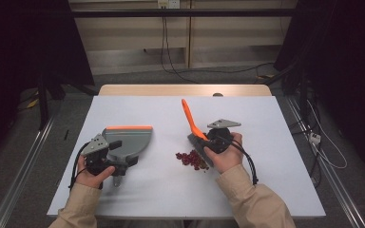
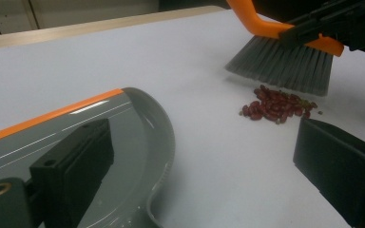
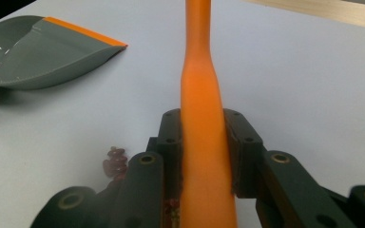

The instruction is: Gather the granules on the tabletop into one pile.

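Note:
A grey dustpan [image 1: 132, 137] with an orange front lip lies left of centre on the white table [image 1: 266, 128]. My left gripper [image 1: 122, 153] sits over its rear with the jaws wide apart. In the left gripper view one jaw hovers over the dustpan [image 2: 138, 123], the other stands beside it over the table, so the left gripper [image 2: 202, 137] is open. My right gripper [image 1: 203, 137] is shut on the orange handle of a brush [image 1: 188, 116]. Its grey bristles [image 2: 285, 66] hang just behind a small pile of red beans [image 1: 191, 159]. The right gripper [image 3: 205, 124] clamps the brush handle [image 3: 200, 95] from both sides.
The dustpan [image 3: 38, 47] and the beans [image 2: 278, 107] are about a hand's width apart. A wooden strip [image 1: 185, 90] borders the table's far edge. Cables [image 1: 171, 61] run across the floor behind it, and dark stands flank both sides.

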Action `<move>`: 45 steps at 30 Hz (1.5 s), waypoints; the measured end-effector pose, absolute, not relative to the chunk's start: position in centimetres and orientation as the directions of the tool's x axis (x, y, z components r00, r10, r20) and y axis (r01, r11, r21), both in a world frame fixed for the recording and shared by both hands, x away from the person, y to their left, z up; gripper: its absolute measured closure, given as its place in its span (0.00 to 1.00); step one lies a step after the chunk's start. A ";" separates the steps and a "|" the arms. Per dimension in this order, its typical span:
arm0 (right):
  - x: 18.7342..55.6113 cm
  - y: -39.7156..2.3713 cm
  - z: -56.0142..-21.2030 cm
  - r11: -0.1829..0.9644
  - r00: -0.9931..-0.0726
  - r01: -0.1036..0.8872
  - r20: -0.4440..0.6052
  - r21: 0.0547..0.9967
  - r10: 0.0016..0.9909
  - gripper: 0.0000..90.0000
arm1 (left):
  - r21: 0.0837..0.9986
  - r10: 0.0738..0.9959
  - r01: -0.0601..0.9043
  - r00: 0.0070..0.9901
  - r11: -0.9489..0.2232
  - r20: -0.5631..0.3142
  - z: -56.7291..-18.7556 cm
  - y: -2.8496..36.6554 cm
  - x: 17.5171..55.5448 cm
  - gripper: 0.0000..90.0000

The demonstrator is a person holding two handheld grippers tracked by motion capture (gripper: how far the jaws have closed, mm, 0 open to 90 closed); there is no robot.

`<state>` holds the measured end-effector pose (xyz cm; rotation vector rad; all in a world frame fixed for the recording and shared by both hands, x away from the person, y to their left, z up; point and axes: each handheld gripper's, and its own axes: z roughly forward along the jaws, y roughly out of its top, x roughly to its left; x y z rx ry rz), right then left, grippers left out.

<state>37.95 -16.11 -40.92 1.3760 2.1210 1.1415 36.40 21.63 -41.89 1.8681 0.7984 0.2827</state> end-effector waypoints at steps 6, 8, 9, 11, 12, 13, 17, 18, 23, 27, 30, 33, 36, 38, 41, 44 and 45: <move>38.4 -17.1 -41.1 0.210 -0.439 0.589 0.091 0.780 0.894 0.79 | 0.886 0.639 0.394 0.753 -0.243 -0.159 -41.8 21.6 36.4 0.07; 38.5 -17.3 -41.5 0.219 -0.432 0.590 0.074 0.777 0.899 0.79 | 0.887 0.640 0.394 0.751 -0.242 -0.159 -41.8 21.7 36.3 0.07; 38.4 -17.4 -41.8 0.223 -0.432 0.592 0.071 0.774 0.899 0.79 | 0.887 0.640 0.393 0.752 -0.243 -0.158 -41.8 21.7 36.3 0.07; 38.3 -17.3 -42.0 0.202 -0.435 0.593 0.098 0.780 0.895 0.79 | 0.886 0.641 0.393 0.751 -0.244 -0.157 -41.8 21.7 36.3 0.07; 38.2 -17.1 -42.0 0.207 -0.444 0.591 0.100 0.780 0.890 0.79 | 0.885 0.643 0.395 0.750 -0.248 -0.154 -41.8 21.7 36.3 0.07; 38.1 -16.9 -42.0 0.208 -0.453 0.592 0.108 0.779 0.885 0.79 | 0.884 0.643 0.396 0.750 -0.249 -0.154 -41.8 21.7 36.3 0.07; 37.8 -16.2 -41.9 0.213 -0.478 0.580 0.117 0.786 0.870 0.79 | 0.884 0.648 0.395 0.746 -0.248 -0.152 -41.8 21.7 36.2 0.07; 37.8 -16.2 -41.9 0.211 -0.481 0.575 0.118 0.791 0.869 0.79 | 0.883 0.650 0.399 0.744 -0.248 -0.153 -41.8 21.7 36.1 0.07; 37.9 -16.7 -41.7 0.192 -0.479 0.573 0.135 0.797 0.867 0.79 | 0.873 0.661 0.417 0.733 -0.252 -0.159 -41.7 22.0 35.9 0.07; 37.8 -17.3 -41.2 0.167 -0.479 0.561 0.154 0.811 0.864 0.79 | 0.863 0.683 0.437 0.712 -0.253 -0.160 -41.6 22.1 35.7 0.07; 37.8 -17.6 -41.0 0.172 -0.482 0.557 0.147 0.813 0.864 0.79 | 0.859 0.687 0.447 0.707 -0.249 -0.169 -41.7 22.2 35.6 0.07; 37.7 -17.7 -40.9 0.170 -0.490 0.551 0.151 0.817 0.858 0.79 | 0.859 0.685 0.449 0.707 -0.245 -0.174 -41.8 22.2 35.5 0.07; 37.7 -17.8 -40.9 0.173 -0.489 0.553 0.149 0.815 0.860 0.79 | 0.861 0.683 0.447 0.710 -0.245 -0.174 -41.8 22.3 35.5 0.07; 37.8 -17.9 -41.0 0.173 -0.481 0.551 0.142 0.817 0.865 0.79 | 0.861 0.681 0.445 0.711 -0.246 -0.173 -41.8 22.3 35.5 0.07; 37.9 -18.0 -41.4 0.171 -0.469 0.556 0.137 0.813 0.872 0.79 | 0.862 0.681 0.445 0.712 -0.244 -0.175 -41.8 22.4 35.5 0.07; 37.8 -17.7 -42.2 0.182 -0.470 0.563 0.131 0.806 0.873 0.79 | 0.860 0.679 0.445 0.714 -0.250 -0.172 -41.9 22.4 35.5 0.07; 37.8 -17.5 -42.4 0.177 -0.471 0.565 0.138 0.806 0.871 0.79 | 0.859 0.680 0.447 0.713 -0.250 -0.173 -41.9 22.3 35.5 0.07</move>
